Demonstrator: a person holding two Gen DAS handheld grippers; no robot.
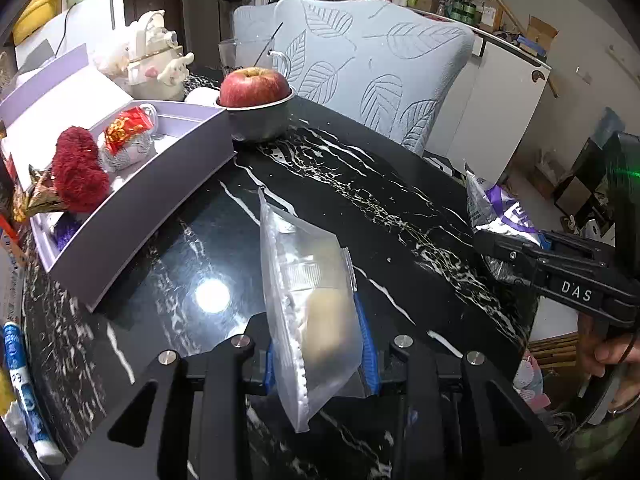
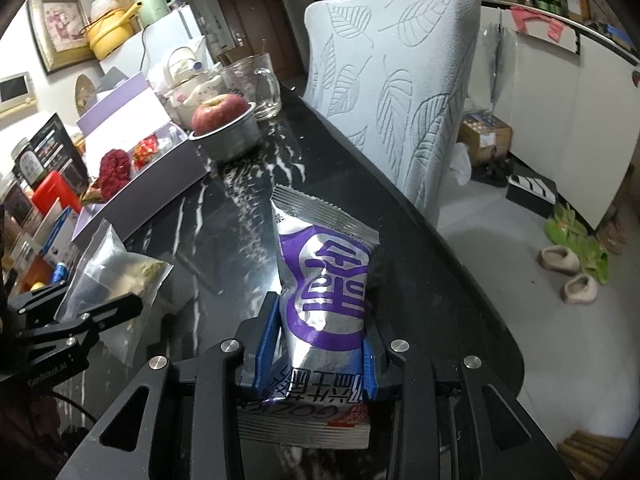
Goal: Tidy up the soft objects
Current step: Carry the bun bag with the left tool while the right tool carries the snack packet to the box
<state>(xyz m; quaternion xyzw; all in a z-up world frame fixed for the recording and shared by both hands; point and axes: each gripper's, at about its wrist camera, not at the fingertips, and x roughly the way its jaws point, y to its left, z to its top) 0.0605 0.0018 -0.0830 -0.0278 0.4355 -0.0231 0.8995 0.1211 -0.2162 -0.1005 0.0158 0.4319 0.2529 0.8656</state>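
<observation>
On the black marbled desk (image 1: 400,200), the far-left long lilac cardboard box (image 1: 160,200) holds a red fluffy plush (image 1: 78,168) and red-wrapped bundle (image 1: 128,130). A small metal bowl (image 1: 260,120) just right of it cups a red apple (image 1: 254,87). The left gripper (image 1: 320,356) fingers clench a clear plastic pouch (image 1: 308,300); the right gripper (image 2: 316,350) fingers grasp a silver-purple foil packet (image 2: 326,280).

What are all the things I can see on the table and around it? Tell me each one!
clear plastic bag: one, see-through with a pale lump inside, in the left gripper
silver and purple foil packet: one, in the right gripper
red apple: one, in a grey metal bowl
lilac open box: one, left on the black marble table
red fluffy ball: one, in the box
clear glass mug: one, behind the bowl
pale blue leaf-pattern chair cover: one, behind the table
left gripper: black, blue pads, shut on the bag
right gripper: black, blue pads, shut on the packet
</observation>
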